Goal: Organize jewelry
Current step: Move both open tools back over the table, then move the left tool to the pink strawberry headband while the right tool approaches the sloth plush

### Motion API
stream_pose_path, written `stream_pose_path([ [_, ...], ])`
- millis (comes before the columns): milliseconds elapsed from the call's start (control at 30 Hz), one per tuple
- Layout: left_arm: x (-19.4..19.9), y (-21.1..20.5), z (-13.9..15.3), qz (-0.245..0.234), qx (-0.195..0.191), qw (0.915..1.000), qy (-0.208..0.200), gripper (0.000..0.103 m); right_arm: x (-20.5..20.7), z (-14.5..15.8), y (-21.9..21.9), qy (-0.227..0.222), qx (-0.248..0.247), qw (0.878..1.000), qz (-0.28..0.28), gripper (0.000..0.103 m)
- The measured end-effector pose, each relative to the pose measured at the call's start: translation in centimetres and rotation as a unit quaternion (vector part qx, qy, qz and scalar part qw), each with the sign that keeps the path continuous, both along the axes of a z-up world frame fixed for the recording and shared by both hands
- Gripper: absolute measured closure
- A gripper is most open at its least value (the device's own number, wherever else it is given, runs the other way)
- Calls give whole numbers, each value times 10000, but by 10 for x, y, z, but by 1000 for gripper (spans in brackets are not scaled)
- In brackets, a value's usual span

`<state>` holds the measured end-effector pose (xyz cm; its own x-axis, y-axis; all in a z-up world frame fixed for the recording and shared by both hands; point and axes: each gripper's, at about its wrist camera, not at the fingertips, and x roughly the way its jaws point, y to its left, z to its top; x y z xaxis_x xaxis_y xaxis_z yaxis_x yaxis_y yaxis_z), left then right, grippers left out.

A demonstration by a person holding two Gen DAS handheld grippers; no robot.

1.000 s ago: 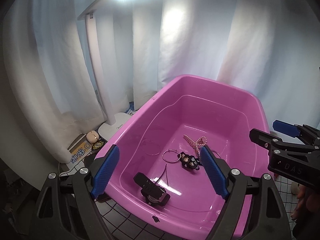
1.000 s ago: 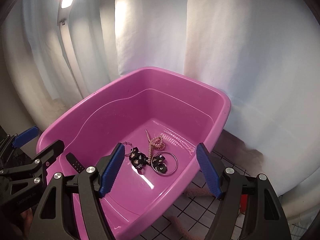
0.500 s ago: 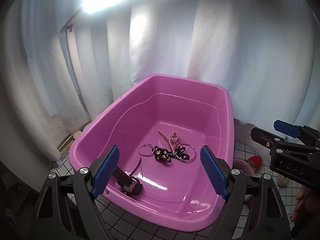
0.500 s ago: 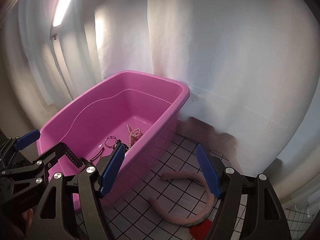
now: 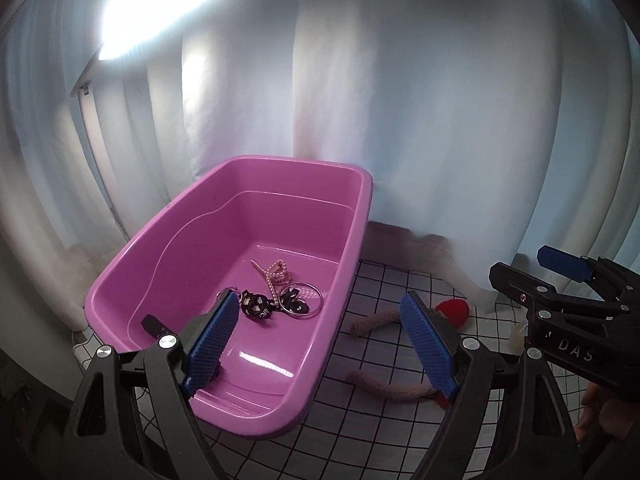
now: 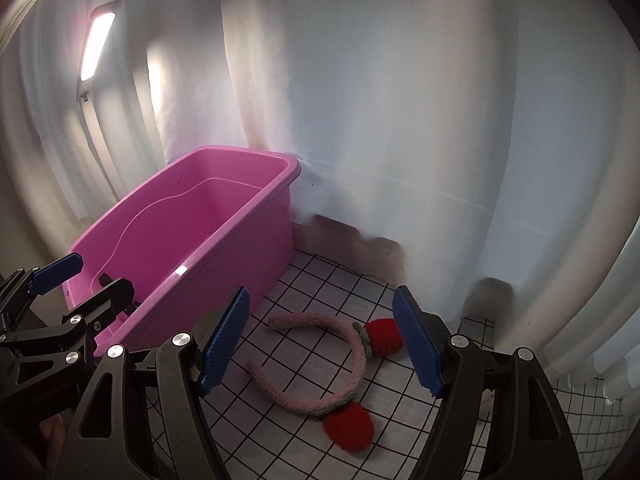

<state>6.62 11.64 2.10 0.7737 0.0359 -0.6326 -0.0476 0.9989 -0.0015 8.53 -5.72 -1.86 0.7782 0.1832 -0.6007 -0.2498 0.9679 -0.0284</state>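
Observation:
A pink plastic tub [image 5: 348, 248] [image 6: 240, 216] stands on a white grid-patterned cloth. Inside it lie a pearl necklace [image 5: 274, 274], a metal hoop [image 5: 306, 300], black patterned pieces [image 5: 256, 306] and a black strap [image 5: 154, 326]. A fuzzy pink headband with two red pompoms [image 6: 352, 360] lies on the cloth right of the tub; it also shows in the left wrist view [image 5: 384, 318]. My left gripper [image 5: 324, 344] is open and empty over the tub's right rim. My right gripper [image 6: 320, 340] is open and empty above the headband.
White curtains [image 6: 400, 120] hang close behind the tub and cloth. A lit desk lamp [image 6: 96, 48] stands behind the tub at the left. The grid cloth [image 6: 304, 288] extends right of the tub.
Both grippers have swung right, away from the tub's inside. The headband on the cloth has come into view under the right gripper. Both stay open.

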Motion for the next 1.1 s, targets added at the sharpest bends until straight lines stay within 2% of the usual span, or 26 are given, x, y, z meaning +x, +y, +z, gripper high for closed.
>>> stream_pose_path([
  [533,-1,-79,-24,-654,17,9976,213,22,-24,-20,-86,145,140,9971,-729,32],
  [1100,-1,-123,-71,-860,108,9936,721,22,-48,-59,-145,488,276,9907,-1240,32],
])
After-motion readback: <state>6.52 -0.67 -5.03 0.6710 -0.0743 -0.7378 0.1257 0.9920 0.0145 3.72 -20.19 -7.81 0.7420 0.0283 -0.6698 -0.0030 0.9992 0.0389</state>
